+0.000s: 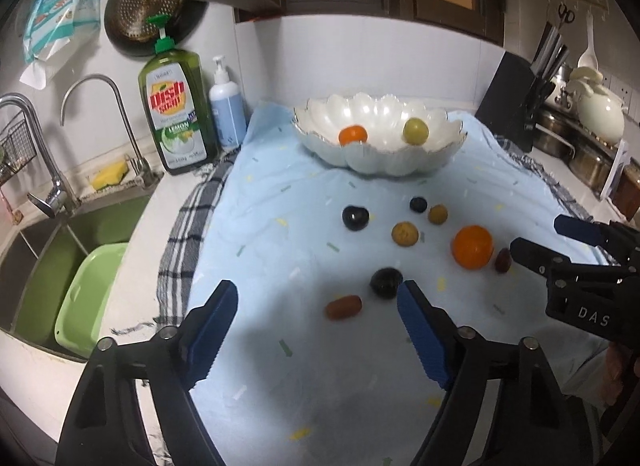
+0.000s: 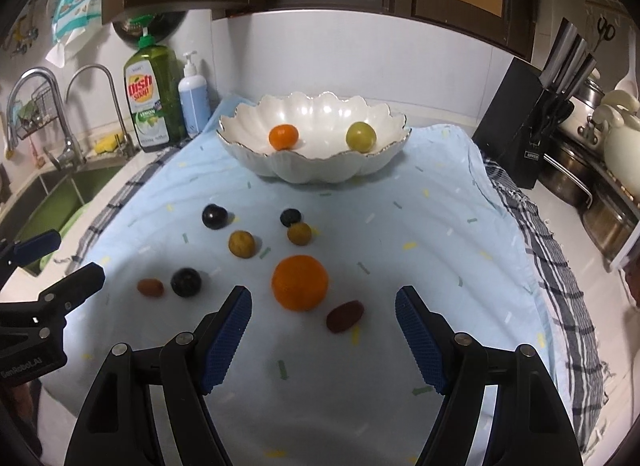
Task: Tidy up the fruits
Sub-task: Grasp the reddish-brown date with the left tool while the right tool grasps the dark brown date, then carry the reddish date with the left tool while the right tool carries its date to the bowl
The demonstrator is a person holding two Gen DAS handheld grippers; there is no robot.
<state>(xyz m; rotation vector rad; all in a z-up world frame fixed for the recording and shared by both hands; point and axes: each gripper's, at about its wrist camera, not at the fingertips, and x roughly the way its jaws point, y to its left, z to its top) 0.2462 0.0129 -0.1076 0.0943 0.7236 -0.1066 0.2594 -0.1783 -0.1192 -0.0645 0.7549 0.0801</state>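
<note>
A large orange [image 2: 300,282] lay on the blue cloth [image 2: 400,225], in front of the scalloped white bowl [image 2: 280,169], which already held two small fruits. Round fruits could likely roll off if nudged, especially the dark plum [image 1: 386,282] near the orange. The left gripper [image 1: 318,318] and the right gripper [image 2: 323,316] both stood spread, holding and touching nothing.
</note>
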